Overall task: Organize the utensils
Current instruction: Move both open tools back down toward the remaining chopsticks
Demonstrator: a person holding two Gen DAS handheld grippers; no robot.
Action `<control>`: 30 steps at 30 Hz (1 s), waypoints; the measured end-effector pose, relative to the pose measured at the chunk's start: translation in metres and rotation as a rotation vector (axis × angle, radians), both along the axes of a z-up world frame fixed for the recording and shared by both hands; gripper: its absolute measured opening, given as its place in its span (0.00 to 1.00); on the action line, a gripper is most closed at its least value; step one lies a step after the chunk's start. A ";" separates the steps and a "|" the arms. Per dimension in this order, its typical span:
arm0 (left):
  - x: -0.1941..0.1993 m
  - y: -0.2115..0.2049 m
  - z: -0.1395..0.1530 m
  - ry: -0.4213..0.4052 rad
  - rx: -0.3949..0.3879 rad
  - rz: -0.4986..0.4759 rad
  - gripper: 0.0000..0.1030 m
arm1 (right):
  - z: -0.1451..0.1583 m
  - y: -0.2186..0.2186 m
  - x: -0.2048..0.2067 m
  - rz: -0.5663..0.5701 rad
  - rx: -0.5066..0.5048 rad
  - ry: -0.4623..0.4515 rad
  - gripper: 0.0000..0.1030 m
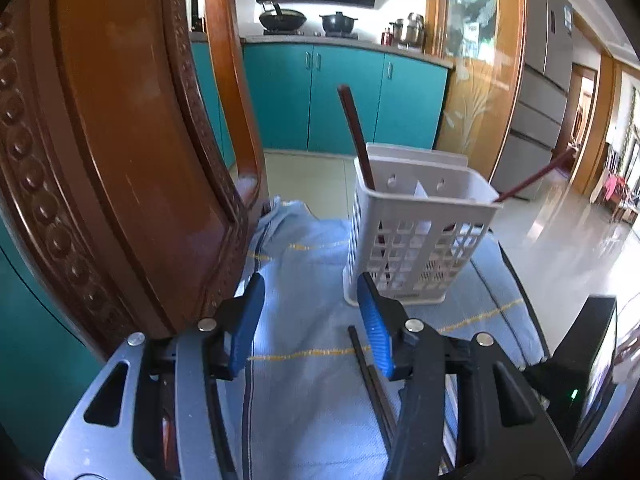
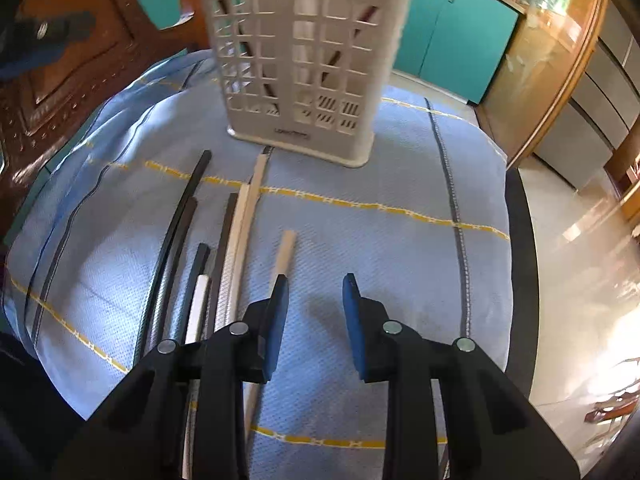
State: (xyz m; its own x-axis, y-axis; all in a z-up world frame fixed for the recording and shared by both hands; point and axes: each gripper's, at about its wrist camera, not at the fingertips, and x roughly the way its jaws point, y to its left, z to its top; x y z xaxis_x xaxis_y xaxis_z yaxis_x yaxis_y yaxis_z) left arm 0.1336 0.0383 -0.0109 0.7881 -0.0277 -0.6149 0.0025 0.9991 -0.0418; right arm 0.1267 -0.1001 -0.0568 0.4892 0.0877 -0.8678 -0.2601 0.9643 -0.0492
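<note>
Left wrist view: the left gripper (image 1: 310,312) hangs unclenched and empty just before the white utensil basket (image 1: 416,232), where two dark red chopsticks (image 1: 356,136) already stand.

Right wrist view: the right gripper (image 2: 314,308) gapes, grasping nothing, above loose chopsticks (image 2: 236,240) lying on the blue cloth (image 2: 400,240) before the basket. Judged step: choosing the next stick; it needs lowering and closing on one.

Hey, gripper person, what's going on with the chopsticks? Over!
Both grippers, left and right, open, empty. Two chopsticks in holder; rest on cloth. Nothing blocking.
</note>
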 end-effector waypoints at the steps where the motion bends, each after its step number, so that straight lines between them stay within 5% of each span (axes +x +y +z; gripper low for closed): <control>1: 0.000 -0.001 -0.002 0.012 0.005 -0.003 0.48 | -0.002 -0.002 0.001 -0.005 -0.003 0.007 0.28; 10: 0.008 0.000 -0.015 0.112 0.001 -0.026 0.50 | -0.015 -0.017 0.020 -0.098 -0.018 0.064 0.29; 20: 0.025 -0.003 -0.056 0.309 -0.063 -0.075 0.50 | -0.013 -0.014 0.020 -0.024 0.196 0.109 0.29; 27: 0.041 -0.013 -0.084 0.371 -0.065 -0.071 0.44 | -0.018 0.012 0.015 0.020 0.110 0.106 0.29; 30: 0.053 -0.017 -0.096 0.399 -0.081 -0.070 0.39 | -0.018 0.012 0.014 0.006 0.053 0.089 0.17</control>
